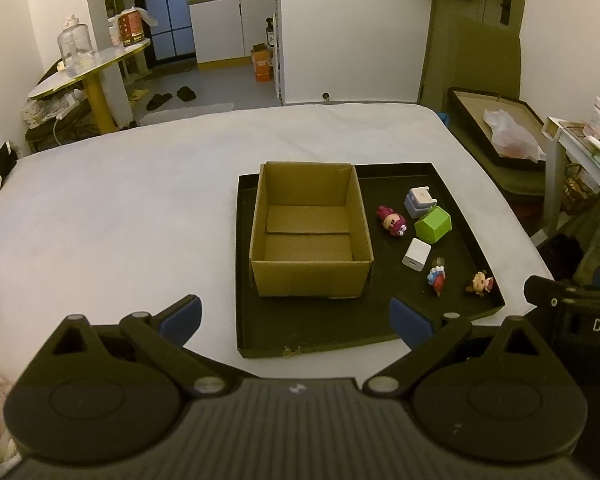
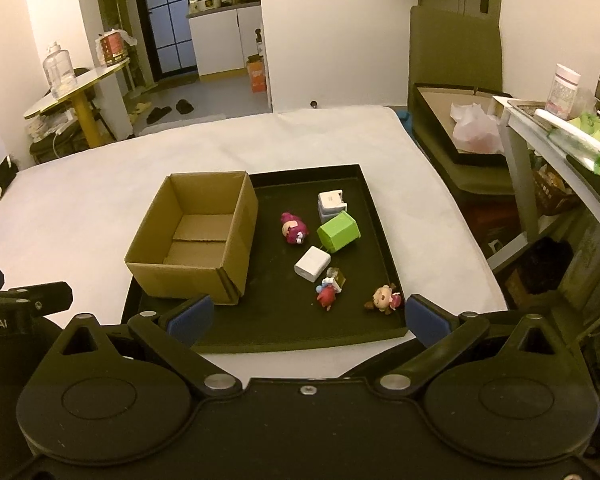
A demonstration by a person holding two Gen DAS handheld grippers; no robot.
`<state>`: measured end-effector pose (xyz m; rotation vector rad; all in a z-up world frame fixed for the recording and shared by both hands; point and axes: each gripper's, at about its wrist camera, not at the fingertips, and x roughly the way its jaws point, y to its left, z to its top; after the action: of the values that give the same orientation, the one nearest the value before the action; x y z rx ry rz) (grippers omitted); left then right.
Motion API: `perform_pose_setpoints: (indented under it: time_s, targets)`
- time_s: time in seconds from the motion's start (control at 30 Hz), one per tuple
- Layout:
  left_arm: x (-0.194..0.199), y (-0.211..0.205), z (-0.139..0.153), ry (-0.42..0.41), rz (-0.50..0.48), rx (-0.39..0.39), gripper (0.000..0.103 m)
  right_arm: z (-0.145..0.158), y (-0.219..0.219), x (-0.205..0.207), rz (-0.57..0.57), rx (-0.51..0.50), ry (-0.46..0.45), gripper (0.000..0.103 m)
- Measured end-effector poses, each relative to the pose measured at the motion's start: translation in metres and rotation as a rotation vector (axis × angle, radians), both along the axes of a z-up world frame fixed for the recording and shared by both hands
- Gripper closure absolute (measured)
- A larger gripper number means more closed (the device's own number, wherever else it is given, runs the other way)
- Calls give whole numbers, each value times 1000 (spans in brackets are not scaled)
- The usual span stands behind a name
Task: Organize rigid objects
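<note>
White-covered table (image 1: pixel 140 208) carries black tray (image 1: pixel 324 332). I see the cardboard box (image 1: pixel 312 236), empty, on the tray's left half. Right of it, loose on the tray: green block (image 1: pixel 433 224), white cube (image 1: pixel 416 255), three figurines. Left gripper (image 1: pixel 296 320) and right gripper (image 2: pixel 308 316) both spread wide, holding nothing, near the tray's front edge.

On the white-covered table (image 2: pixel 80 200) you have a shallow black tray (image 2: pixel 384 240). An open brown cardboard box (image 2: pixel 196 240) fills its left part. To the box's right lie a white-grey block (image 2: pixel 331 203) toward the far edge, then a green plastic cube (image 2: pixel 339 232), a magenta figurine (image 2: pixel 293 229), a white charger cube (image 2: pixel 312 263), and two small figurines (image 2: pixel 329 291) (image 2: pixel 384 298) by the near edge.
</note>
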<state>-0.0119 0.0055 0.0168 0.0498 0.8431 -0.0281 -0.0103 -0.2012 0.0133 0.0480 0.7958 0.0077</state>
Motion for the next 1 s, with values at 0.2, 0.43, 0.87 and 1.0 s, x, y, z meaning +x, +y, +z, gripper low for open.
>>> perform_pose_setpoints:
  time_s: [0.2,0.43,0.87,1.0]
  targets:
    - [0,-1,2,-1,-5,2,3,0,-1,-2,-7,3,-1,0]
    - [-1,-2,5,-5,0,2,3,0,-3,-2,-9,2,0,0]
    - [-6,-2,11,-33,3,10,3,1,-4,-3,-7,10,-3,0]
    - [-4,-2,14,-33,-6,7,3,1,-5,-2,-13,12,-1,0]
